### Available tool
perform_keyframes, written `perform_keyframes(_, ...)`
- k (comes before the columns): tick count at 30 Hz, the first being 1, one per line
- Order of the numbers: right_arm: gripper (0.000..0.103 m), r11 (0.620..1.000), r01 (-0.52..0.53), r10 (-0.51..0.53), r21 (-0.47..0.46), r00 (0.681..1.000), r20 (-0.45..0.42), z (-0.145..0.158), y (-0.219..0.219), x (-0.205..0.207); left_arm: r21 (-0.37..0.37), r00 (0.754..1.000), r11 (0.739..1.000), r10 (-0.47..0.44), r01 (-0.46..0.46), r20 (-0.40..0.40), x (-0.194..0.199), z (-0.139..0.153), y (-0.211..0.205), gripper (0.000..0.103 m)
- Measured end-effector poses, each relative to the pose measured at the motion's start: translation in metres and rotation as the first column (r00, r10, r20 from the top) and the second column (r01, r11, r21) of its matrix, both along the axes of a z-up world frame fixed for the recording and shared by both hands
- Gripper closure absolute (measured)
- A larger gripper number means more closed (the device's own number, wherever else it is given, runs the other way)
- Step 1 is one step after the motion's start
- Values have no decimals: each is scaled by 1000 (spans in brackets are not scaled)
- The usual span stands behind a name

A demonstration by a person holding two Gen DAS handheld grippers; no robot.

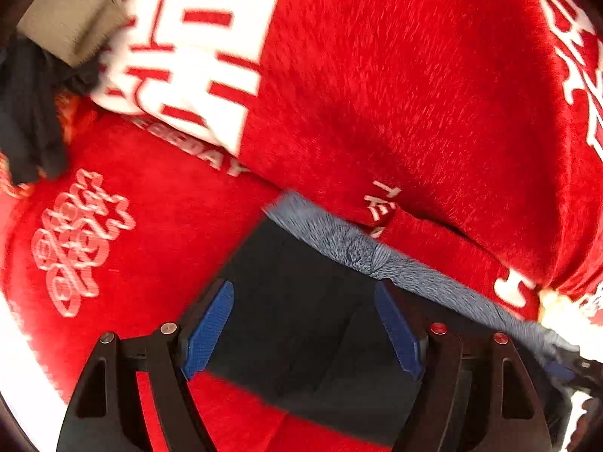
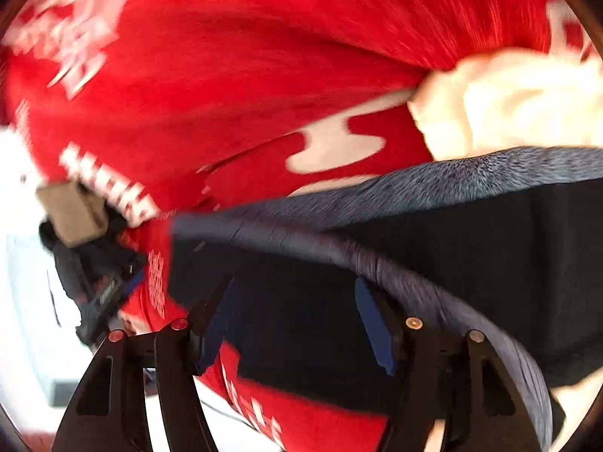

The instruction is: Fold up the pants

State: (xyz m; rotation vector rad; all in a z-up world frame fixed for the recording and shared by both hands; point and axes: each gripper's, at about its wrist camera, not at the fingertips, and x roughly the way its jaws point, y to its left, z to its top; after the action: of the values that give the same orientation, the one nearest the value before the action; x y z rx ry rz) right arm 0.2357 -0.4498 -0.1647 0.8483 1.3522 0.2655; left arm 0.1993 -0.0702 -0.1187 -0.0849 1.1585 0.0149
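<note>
- Right up close, the left gripper (image 1: 303, 326) had its blue-padded fingers (image 1: 209, 329) spread wide, nothing pinched between them.
- Directly ahead of those fingers lay the pants (image 1: 301, 301): dark navy, folded into a flat block, with a grey-blue fleecy lining (image 1: 361, 248) showing along the far edge.
- The pants rested on a red blanket (image 1: 377, 94) with white lettering, spreading beyond and to both sides of the gripper.
- Far off to the left sat a folded tan cloth (image 1: 75, 11) beside a dark garment (image 1: 26, 120).
- Over on the other side, the right gripper (image 2: 297, 324) was spread apart too, hovering over the same pants (image 2: 309, 301).
- The fleecy lining (image 2: 452, 180) curled past its right finger; the view was blurred.
- A cream fabric (image 2: 508, 105) lay ahead to the right.
</note>
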Motion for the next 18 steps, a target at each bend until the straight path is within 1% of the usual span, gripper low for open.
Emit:
perform_keyframes(1,35,1000,-28,28,-7,999,20,7,7,-7,16,1000,1000,-12,12,1,-5,3,-2,24)
perform_keyframes(2,35,999,-48,48,-9,999,24,9,12,-10,24,999,999,-34,34,-13,-9,0,-7,24)
perform_keyframes(4,35,997,-78,78,-7,997,-5,-9,21,-7,27,994,996,-77,79,-81,-10,-23,-24,24)
perform_keyframes(5,35,997,-76,75,-31,997,-34,-23,21,0,30,988,995,-92,96,-121,-11,-39,-33,24)
perform_keyframes(6,35,995,-53,47,-82,997,-66,-40,18,8,60,981,992,-99,110,-165,-11,-58,-44,24)
perform_keyframes(7,41,995,-22,15,-98,997,-79,-47,12,13,100,975,989,-92,114,-203,-12,-71,-54,24)
perform_keyframes(8,41,996,49,-54,-72,995,-82,-49,0,15,118,970,986,-87,116,-226,-15,-80,-60,24)
perform_keyframes(9,41,995,98,-100,-33,993,-65,-42,-8,12,116,971,986,-89,117,-221,-20,-80,-65,24)
perform_keyframes(10,40,993,117,-117,-3,992,-38,-33,-12,8,114,973,985,-100,126,-207,-26,-74,-68,24)
perform_keyframes(11,37,994,109,-109,29,994,-1,-17,-16,-1,117,972,982,-120,146,-202,-32,-67,-72,24)
perform_keyframes(12,36,995,91,-92,34,995,22,-5,-19,-12,124,968,977,-145,173,-205,-40,-60,-76,24)
perform_keyframes(14,35,998,67,-67,4,997,43,13,-22,-37,143,959,964,-192,224,-211,-57,-47,-84,24)
perform_keyframes(16,35,997,65,-64,-29,997,40,29,-25,-75,144,942,946,-257,291,-213,-76,-33,-94,24)
perform_keyframes(18,35,994,90,-89,-61,996,9,38,-30,-118,148,913,915,-338,376,-231,-96,-27,-108,24)
